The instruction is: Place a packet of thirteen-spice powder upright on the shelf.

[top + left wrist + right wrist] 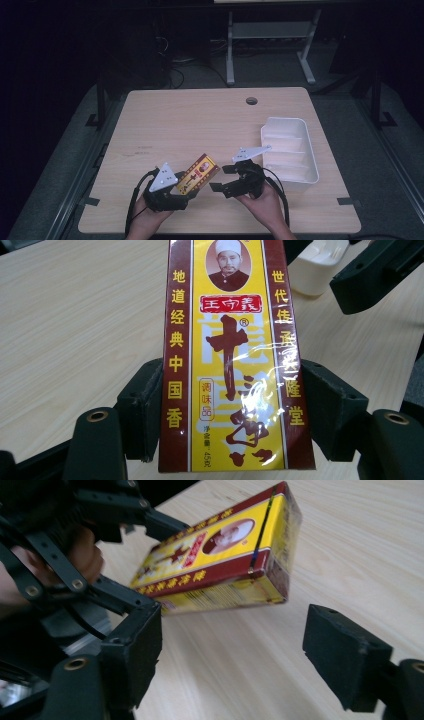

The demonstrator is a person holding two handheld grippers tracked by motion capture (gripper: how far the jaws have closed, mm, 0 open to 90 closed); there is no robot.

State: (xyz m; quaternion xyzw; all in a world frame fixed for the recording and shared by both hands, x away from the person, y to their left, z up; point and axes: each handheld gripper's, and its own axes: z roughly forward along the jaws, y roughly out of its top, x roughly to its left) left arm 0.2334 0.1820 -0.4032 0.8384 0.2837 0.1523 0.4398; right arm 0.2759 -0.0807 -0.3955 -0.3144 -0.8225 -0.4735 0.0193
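A yellow and dark-red seasoning box [198,173] with Chinese print and a portrait is held just above the wooden table [200,120], near its front. My left gripper [181,189] is shut on the box's near end. In the left gripper view both pads [145,410] press the sides of the box [232,365]. My right gripper [222,178] stands open just right of the box's far end, nothing between its fingers [345,655]. From the right gripper view, the box [220,555] hangs tilted ahead of the open jaws.
A white ribbed plastic tray [310,165] sits at the right of the table, close behind my right gripper. A round cable hole [251,101] lies near the far edge. Bare wood spreads across the left and middle.
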